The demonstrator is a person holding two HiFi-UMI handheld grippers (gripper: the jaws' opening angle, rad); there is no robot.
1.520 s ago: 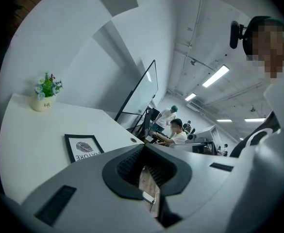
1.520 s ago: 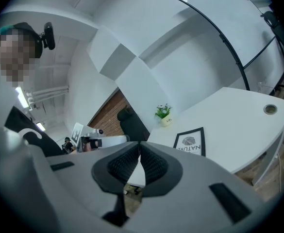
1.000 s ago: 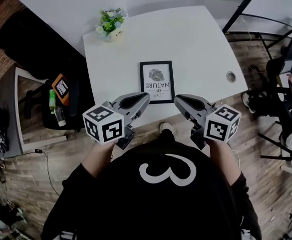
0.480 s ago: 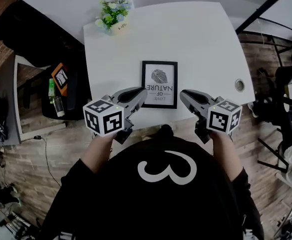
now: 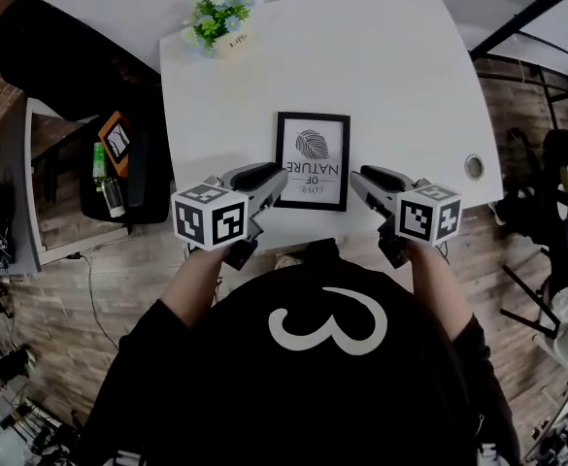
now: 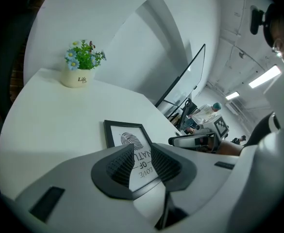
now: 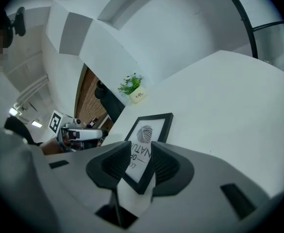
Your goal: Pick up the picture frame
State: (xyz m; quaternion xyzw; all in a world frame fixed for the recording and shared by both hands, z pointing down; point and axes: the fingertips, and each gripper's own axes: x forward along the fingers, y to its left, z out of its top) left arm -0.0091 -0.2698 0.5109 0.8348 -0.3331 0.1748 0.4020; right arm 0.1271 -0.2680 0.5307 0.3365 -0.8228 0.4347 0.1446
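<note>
I hold my two grippers low over the near edge of the white rectangular table [image 5: 400, 85], one on each side of the near end of the picture frame. The black-edged picture frame with a white print of a dark fingerprint-like leaf and the words "LOVE OF NATURE" [image 5: 312, 160] lies flat on the table, near the middle of its near half, with the lettering upside down from where I stand.

My left gripper [image 5: 270, 177] points at the frame's near left corner, just beside it; I cannot tell whether it touches. In the left gripper view its dark ribbed pads [image 6: 121, 165] stand apart and the jaws are opening. Nothing is pinched between them. The frame shows through the gap, lying on the table beyond the tips.

My right gripper [image 5: 365, 180] sits just off the frame's near right corner, tilted downwards like the left one. In the right gripper view its pads [image 7: 164, 166] are also parted, with a clear gap and nothing gripped. The frame's near corner shows through that gap. Each gripper view also catches the other gripper across the frame.

A small white pot of green leaves and pale blue flowers [image 5: 217, 29] stands at the far left corner of the table, well apart from the frame. A round grey cable hole [image 5: 474, 167] sits near the table's right edge.
</note>
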